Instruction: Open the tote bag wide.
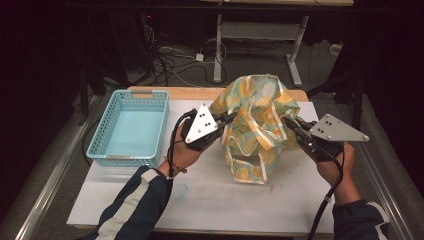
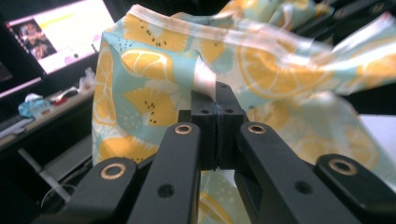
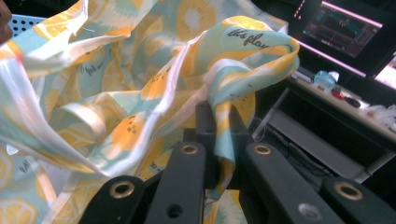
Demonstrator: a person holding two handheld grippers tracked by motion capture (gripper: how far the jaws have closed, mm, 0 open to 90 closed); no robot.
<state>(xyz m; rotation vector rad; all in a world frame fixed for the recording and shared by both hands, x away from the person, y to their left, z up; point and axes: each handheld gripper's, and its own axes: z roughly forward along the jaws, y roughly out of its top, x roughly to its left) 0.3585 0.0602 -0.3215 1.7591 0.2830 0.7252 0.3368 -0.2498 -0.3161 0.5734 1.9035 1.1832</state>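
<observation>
My left claw (image 1: 227,119) and right claw (image 1: 290,122) clamp lemon-print cloth (image 1: 257,117) edges; basket (image 1: 131,95) at 9 o'clock, bare table (image 1: 210,200) at 6.

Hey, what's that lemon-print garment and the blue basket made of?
The lemon-print garment looks like thin woven fabric with satiny pale trim: it drapes, crumples and shines slightly. The blue basket looks like moulded plastic, with stiff latticed walls and a smooth matte floor.
</observation>
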